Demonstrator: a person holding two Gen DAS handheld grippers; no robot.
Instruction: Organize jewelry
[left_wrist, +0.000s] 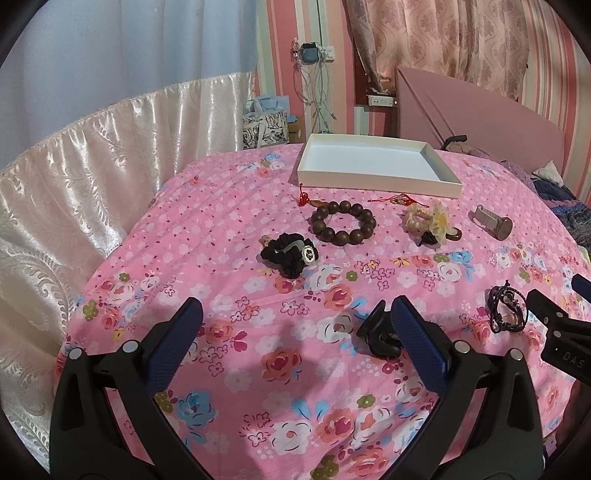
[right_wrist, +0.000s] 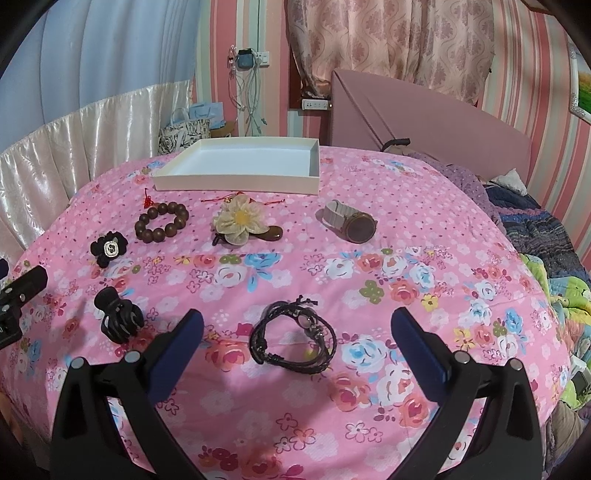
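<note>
A shallow white tray (left_wrist: 373, 179) (right_wrist: 236, 184) lies at the far side of the pink floral bedspread. In front of it lie a brown bead bracelet (left_wrist: 343, 220) (right_wrist: 161, 221), a black scrunchie (left_wrist: 290, 253) (right_wrist: 109, 249), a cream flower hair clip (left_wrist: 430, 219) (right_wrist: 240, 219), a watch (left_wrist: 493, 221) (right_wrist: 351, 220) and red knotted charms (left_wrist: 304, 197) (right_wrist: 149, 200). A black claw clip (left_wrist: 378, 338) (right_wrist: 118, 319) sits just beyond my left gripper's right fingertip. A black cord bracelet (right_wrist: 293, 341) (left_wrist: 506, 310) lies between the tips of my right gripper (right_wrist: 295, 332). My left gripper (left_wrist: 295, 319) is open and empty. My right gripper is open too.
A pink headboard (right_wrist: 424, 118) and curtains stand behind the bed. Crumpled blankets (right_wrist: 543, 236) are heaped at the right edge. A satin drape (left_wrist: 74, 184) hangs on the left, with bags (left_wrist: 264, 125) and a socket with cables by the wall.
</note>
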